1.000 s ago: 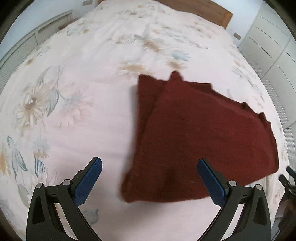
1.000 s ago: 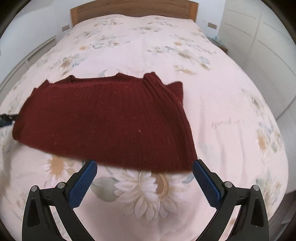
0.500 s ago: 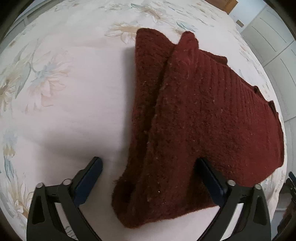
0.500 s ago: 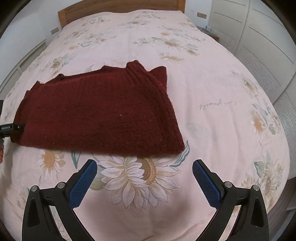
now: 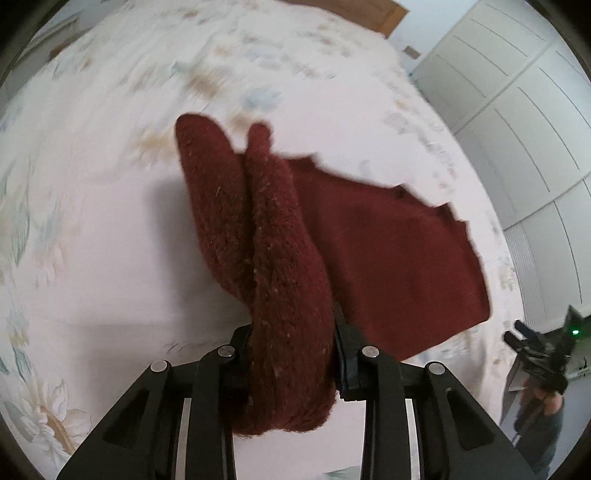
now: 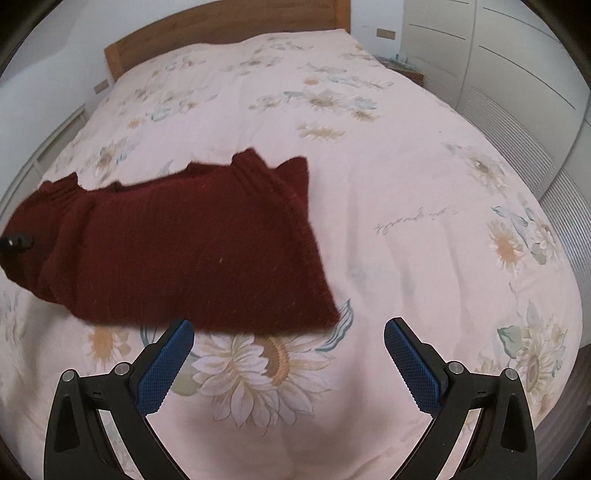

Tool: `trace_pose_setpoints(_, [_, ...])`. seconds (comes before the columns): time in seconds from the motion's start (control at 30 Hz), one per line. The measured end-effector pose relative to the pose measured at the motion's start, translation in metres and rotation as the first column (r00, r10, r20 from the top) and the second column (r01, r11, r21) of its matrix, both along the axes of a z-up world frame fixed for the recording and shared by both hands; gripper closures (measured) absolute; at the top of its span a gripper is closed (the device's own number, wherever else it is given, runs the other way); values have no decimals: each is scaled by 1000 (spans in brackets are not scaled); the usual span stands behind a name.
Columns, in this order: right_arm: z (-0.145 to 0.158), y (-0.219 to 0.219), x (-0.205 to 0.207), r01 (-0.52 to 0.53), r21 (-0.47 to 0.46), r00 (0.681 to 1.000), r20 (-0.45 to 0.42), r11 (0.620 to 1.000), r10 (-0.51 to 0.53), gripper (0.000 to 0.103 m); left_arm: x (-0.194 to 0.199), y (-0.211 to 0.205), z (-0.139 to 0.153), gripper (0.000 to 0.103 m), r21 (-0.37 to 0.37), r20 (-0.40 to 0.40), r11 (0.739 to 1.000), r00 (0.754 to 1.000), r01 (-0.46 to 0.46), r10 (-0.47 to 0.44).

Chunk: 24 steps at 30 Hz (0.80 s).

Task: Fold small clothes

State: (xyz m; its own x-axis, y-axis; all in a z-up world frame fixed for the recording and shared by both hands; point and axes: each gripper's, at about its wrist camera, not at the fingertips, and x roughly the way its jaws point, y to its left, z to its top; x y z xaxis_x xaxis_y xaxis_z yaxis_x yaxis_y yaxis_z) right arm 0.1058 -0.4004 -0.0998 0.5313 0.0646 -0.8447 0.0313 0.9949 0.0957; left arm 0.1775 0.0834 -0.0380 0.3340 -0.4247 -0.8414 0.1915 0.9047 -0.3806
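Clamping a bunched end of the dark red ribbed knit garment (image 5: 280, 295), the left hand-held gripper (image 5: 291, 354) has its black fingers pressed in against both sides of the thick fold, and the blue pads are almost wholly buried in the wool. The pinched end hangs over the gripper, lifted off the bed with the pale pink floral bedspread (image 5: 92, 221), while the remaining cloth spreads flat to the right across the cover. That view is smeared with motion blur, mainly on the flower print.

From the right wrist camera the same garment (image 6: 184, 251) lies as a folded, roughly rectangular slab on the bedspread (image 6: 406, 184), its left end raised where a small piece of the left hand-held gripper (image 6: 16, 243) shows at the frame's edge. The right hand-held gripper (image 6: 288, 354) hangs near the garment's front edge with its blue-padded fingers (image 6: 166, 365) spread wide and nothing between them. A wooden headboard (image 6: 221, 33) stands at the far end of the bed, and white wardrobe doors (image 6: 517, 55) line the right side.
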Motion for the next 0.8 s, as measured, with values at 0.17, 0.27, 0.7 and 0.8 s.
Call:
trace_pose_setpoints(0.17, [12,-21,1,29,15,999,35,999,-29,0,8,-48,51,78,-60,54,996,996,73,-70])
trace_pose_setpoints(0.27, [19,-35,0,49,24,997,53,999,-50,0,26,-108,64,78,-23,78,991,989,128,-126])
trace_pose_setpoints(0.7, [15,-90,-15,151,57,988,34,987,-153,0,18,-326,3,79,142,25,930,938,339,-345])
trace_pose_setpoints(0.8, [8,-96,-20,158,53,987,16,986,-159,0,18,-347,-32,78,220,-31,922,947,318,-319])
